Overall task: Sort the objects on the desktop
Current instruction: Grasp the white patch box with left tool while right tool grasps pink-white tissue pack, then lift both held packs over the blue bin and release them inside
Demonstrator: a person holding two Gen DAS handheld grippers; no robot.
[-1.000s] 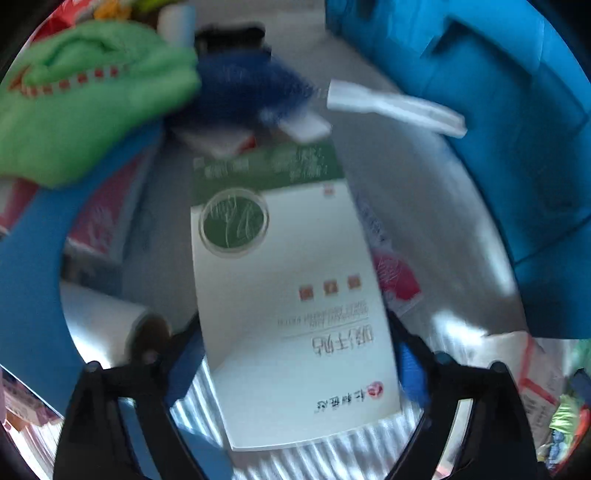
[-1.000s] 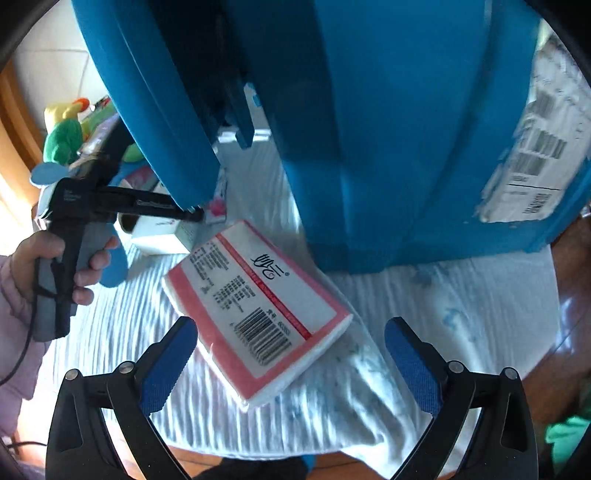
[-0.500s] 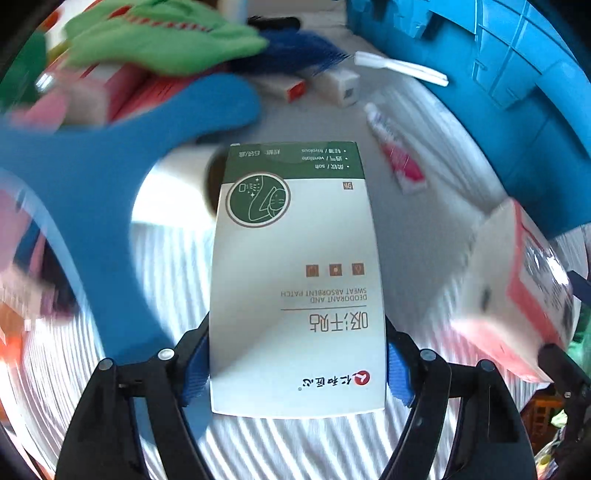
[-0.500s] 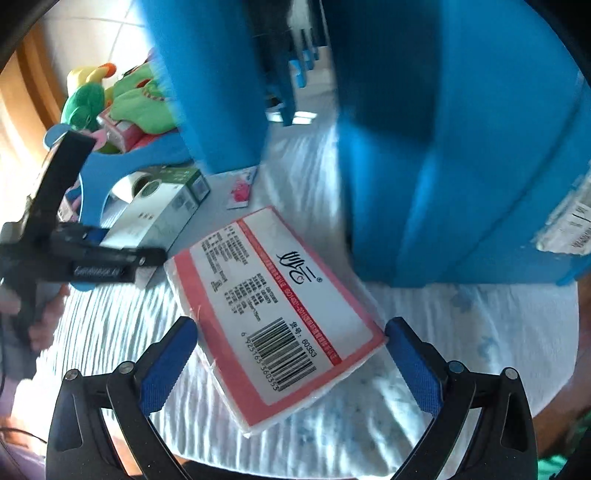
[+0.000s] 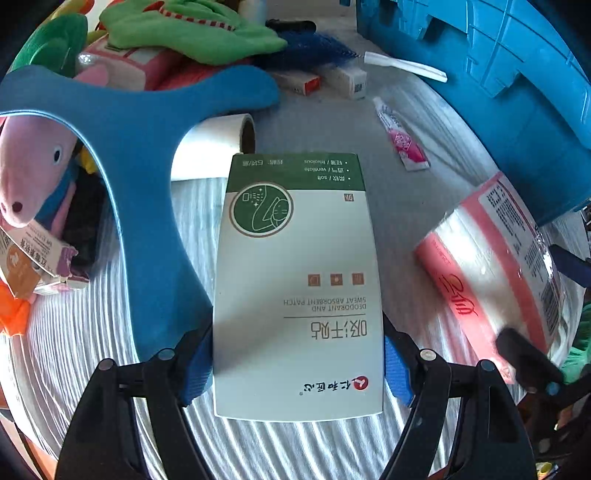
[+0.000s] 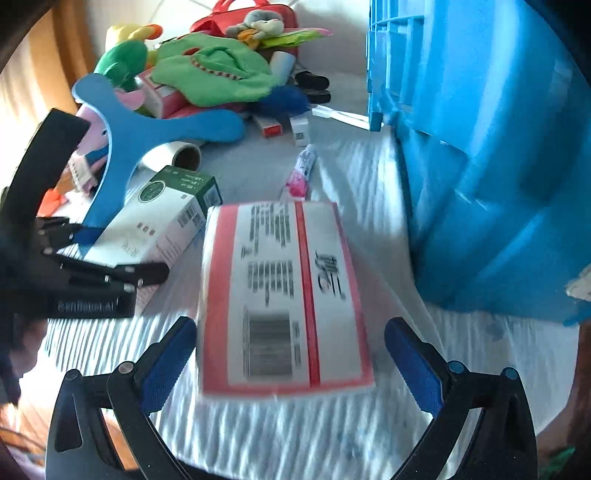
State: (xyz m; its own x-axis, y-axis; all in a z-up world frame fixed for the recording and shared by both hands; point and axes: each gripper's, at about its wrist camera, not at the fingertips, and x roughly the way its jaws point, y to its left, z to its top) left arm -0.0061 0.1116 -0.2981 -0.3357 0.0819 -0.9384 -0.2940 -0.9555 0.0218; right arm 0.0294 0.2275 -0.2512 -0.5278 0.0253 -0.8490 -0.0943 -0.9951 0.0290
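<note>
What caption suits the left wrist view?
Left gripper clamps a green-and-white box above the striped cloth.

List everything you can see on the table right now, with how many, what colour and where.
Patch box: 1, white and green, clamped between the left tongs.
Tissue pack: 1, pink and white, between the right tongs' open fingers.
Bin: 1, blue, right of the pack.
Tube: 1, pink and white, beyond the box.
Tape roll: 1, white, behind the box.
Boomerang toy: 1, blue, left of the box.
Green cloth: 1, far pile.
Pig plush: 1, pink, far left.
Small cartons: 2, white with red, far centre.
Left tongs: black with blue pads.
Right tongs: black with blue pads.
</note>
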